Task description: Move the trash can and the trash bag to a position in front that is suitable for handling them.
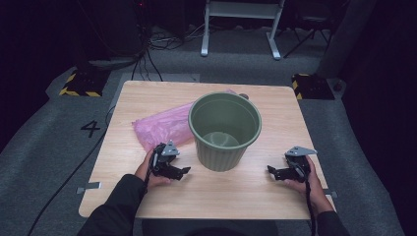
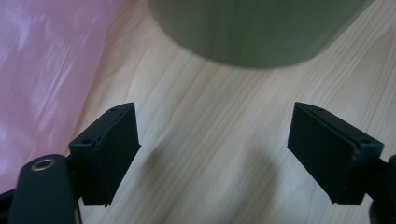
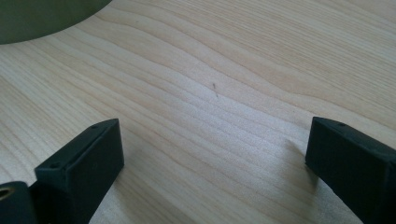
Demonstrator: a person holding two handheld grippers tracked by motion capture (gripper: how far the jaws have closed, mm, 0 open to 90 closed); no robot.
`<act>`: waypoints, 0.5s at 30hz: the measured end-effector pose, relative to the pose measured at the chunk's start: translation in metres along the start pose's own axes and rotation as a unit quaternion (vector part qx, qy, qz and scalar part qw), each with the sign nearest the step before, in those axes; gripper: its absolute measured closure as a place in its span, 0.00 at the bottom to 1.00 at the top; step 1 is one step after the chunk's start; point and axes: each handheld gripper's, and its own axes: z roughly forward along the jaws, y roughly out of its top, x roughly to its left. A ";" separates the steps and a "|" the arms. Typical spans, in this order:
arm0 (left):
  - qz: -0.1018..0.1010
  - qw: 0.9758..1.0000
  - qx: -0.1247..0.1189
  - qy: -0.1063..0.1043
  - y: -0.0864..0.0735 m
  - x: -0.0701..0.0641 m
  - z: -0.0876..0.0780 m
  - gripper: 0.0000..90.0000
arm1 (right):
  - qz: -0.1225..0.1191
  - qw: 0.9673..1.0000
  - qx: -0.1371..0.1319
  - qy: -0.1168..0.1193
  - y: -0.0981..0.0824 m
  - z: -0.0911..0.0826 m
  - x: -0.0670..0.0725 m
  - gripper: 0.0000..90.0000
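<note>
Bin (image 1: 224, 129) stands upright mid-surface, green, empty as far as I can see down into it. Pink bag (image 1: 164, 127) lies flat behind and to the left of it, one end touching or tucked behind the bin wall, can't tell which. Surface (image 1: 236, 196) is otherwise bare.

Left tool (image 1: 183, 171): jaws spread, nothing between them, resting low near the bin's base with the bag just beyond it. Left gripper view has the bag (image 2: 42, 70) at its left and the bin (image 2: 257, 32) ahead. Right tool (image 1: 272, 171): jaws spread too, empty, well apart from the bin on the other side; the right gripper view looks mostly at wood grain, with a corner of the bin (image 3: 42, 18).

Likely step: pick up the bag to line the bin. Suggestions:
- Left takes it, it's closest. Go for the near edge, not the middle; thin film pinched mid-sheet tends to bunch.
- Come in low and flat so the lower jaw slides under the film.
- Find the open end before lifting; I can't tell which end that is.
- Right steadies the bin rim, since a light bin may tip when the bag drags over it.
</note>
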 end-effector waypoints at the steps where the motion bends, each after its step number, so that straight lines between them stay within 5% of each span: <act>1: 0.006 1.000 -0.006 -0.002 0.008 -0.003 0.003 0.17 | 0.000 1.000 0.000 0.000 0.000 0.000 0.000 0.05; 7: 0.027 0.999 -0.017 -0.013 0.027 -0.014 0.015 0.17 | 0.000 1.000 0.000 0.000 0.000 0.000 0.000 0.05; 15: 0.053 0.998 -0.015 0.005 0.046 -0.030 0.038 0.17 | 0.001 1.000 0.000 -0.001 0.000 0.000 0.000 0.05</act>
